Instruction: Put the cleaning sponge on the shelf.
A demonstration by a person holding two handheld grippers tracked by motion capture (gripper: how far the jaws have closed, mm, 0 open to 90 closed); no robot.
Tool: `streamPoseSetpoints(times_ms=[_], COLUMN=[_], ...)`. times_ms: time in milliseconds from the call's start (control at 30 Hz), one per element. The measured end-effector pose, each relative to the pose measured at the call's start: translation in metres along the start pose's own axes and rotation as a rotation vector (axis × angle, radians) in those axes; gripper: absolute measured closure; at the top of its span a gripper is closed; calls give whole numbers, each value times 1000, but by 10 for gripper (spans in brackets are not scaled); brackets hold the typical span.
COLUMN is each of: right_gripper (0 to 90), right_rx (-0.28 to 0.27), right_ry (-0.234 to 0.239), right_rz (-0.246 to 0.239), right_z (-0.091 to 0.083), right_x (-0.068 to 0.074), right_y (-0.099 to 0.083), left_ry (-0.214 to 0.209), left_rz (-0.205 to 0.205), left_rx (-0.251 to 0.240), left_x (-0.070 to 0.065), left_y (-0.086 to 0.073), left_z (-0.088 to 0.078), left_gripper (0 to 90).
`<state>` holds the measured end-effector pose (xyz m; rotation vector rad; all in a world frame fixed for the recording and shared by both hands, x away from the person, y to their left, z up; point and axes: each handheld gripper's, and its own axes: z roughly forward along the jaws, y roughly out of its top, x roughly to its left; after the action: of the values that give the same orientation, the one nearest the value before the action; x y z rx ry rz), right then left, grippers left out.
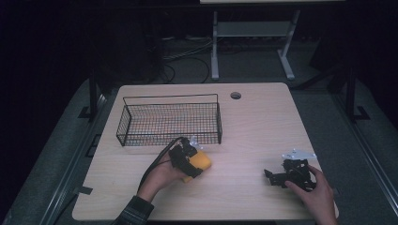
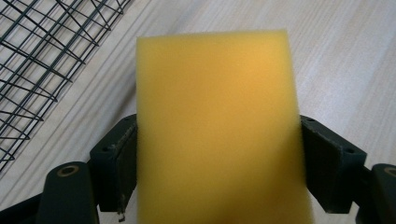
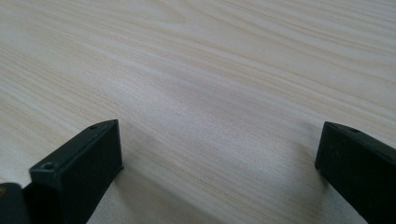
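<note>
a wooden table (image 1: 253,122) seen from above, with dark floor around it. toward the left of the table, near its far edge, a black wire basket (image 1: 169,119) stands empty, its long side running across.

just in front of the basket's right front corner, a person's left hand (image 1: 159,180) holds the left gripper (image 1: 190,161) around a yellow sponge (image 1: 199,163). in the left gripper view the sponge (image 2: 217,126) sits between the two black jaws, and both pads (image 2: 126,163) meet its side faces, so the claw is closed on the sponge across its full width, with little sign of squeeze. the basket's mesh (image 2: 42,65) lies up and to the left in that view, near but not touching. whether the sponge rests on the table or is just lifted cannot be told.

judging the step as carrying the sponge into the basket, doing it well likely means firming the grip a little, since foam gives and may slip, then lifting straight up high enough to clear the basket's front rim before moving over it, and letting go low inside.

near the table's right front corner, the right hand (image 1: 319,197) holds the right gripper (image 1: 277,177), well apart from the sponge. its jaws stand wide over bare wood (image 3: 210,93), holding nothing.
</note>
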<state>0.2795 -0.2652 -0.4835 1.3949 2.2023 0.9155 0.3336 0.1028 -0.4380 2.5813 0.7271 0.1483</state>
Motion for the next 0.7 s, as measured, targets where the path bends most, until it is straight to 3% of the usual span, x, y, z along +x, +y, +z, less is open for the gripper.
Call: streamPoseSetpoints(times_ms=[700], right_gripper=[0], right_rx=[0], right_ry=[0], right_rz=[-1], right_z=[0], right_x=[0], right_y=[0], left_ry=[-36], left_rz=[-1], left_rx=[-27], left_x=[0], left_y=[6], left_z=[-25], left_gripper=[228])
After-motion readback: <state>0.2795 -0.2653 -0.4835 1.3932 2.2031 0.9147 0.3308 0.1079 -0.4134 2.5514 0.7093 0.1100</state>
